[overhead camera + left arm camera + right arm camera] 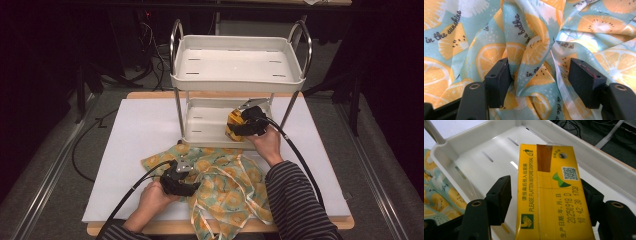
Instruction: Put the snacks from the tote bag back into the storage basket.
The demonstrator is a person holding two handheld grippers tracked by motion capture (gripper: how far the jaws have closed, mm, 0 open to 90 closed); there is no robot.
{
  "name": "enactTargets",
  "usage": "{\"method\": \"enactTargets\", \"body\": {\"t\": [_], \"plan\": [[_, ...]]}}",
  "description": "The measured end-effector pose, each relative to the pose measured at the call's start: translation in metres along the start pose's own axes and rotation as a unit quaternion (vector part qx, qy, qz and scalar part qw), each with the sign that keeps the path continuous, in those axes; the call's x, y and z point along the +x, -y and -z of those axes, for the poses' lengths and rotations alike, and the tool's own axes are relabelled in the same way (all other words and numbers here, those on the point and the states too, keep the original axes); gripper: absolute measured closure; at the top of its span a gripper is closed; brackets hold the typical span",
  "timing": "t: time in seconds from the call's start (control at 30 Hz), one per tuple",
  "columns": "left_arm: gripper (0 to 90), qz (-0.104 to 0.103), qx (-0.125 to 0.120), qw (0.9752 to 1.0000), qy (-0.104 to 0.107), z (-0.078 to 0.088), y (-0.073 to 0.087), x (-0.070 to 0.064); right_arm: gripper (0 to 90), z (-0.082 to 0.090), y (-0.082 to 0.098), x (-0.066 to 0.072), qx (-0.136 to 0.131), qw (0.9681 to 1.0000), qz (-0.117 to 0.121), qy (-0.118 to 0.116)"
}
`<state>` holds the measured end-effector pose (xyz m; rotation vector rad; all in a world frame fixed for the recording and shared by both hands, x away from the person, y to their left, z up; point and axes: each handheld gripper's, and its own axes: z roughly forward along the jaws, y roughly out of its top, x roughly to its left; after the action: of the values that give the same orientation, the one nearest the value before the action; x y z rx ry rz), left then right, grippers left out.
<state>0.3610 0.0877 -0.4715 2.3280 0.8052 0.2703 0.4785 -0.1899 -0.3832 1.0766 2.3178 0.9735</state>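
Left gripper (189, 167): it is held low over the crumpled pale-green cloth printed with orange slices (225, 185), near the front of the white worktop (130, 145). In the left gripper view a bunched fold of the cloth (534, 62) rises between the two jaws, which stand apart; the left pad (497, 81) is touched by the fabric, the right pad (584, 80) is seen clear of the fold, so no grip is judged.

Cloth: it is spread between the two forearms, with cream ribbon ties (240, 200) trailing toward the worktop's front edge.

Cart: a white two-tier plastic cart with chrome handles (237, 80) stands at the back of the worktop; its upper tray is bare.

Right gripper (239, 122): it is reached into the lower tray (202, 127) of the cart.

Carton: a yellow drink carton with printed text and a brown tape strip (551, 192) stands between the right gripper's jaws, its long axis running away along them. A gap is seen at the left pad (501, 197); the other pad is hidden behind the carton. The jaws are wide, and the carton is judged released rather than clamped.

Key relation: the carton lies straight ahead of the right gripper, inside the tray wall, so a withdrawal is judged to call for a straight pull back along the carton's axis, lest it be tipped.
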Motion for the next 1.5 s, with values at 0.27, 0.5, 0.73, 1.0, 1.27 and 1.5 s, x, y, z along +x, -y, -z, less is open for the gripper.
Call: {"method": "enactTargets", "body": {"t": [0.27,0.5,0.73,1.0,1.27,1.5], "plan": [[35.1,0.000,0.000,1.0000,0.001,0.000,0.000,0.000,36.7,0.007,-0.001,0.002,-0.004,0.9999,0.015,0.006],[35.1,0.000,-0.001,1.0000,-0.001,0.000,0.000,0.000,36.7,0.012,-0.001,0.003,-0.006,0.9997,0.022,0.010],[35.0,0.000,0.000,1.0000,0.000,0.000,0.000,0.000,36.7,0.016,-0.001,0.003,-0.012,0.9994,0.030,0.010],[35.0,0.001,-0.001,1.0000,0.001,0.000,0.000,0.000,37.0,0.022,-0.002,0.003,-0.017,0.9991,0.034,0.017],[35.0,0.001,-0.001,1.0000,-0.001,0.000,0.000,0.000,37.2,0.027,-0.001,0.003,-0.017,0.9990,0.037,0.018],[34.9,0.002,-0.001,1.0000,-0.001,0.000,0.000,0.000,38.6,0.036,0.005,0.001,-0.037,0.9988,0.030,0.011]]}}
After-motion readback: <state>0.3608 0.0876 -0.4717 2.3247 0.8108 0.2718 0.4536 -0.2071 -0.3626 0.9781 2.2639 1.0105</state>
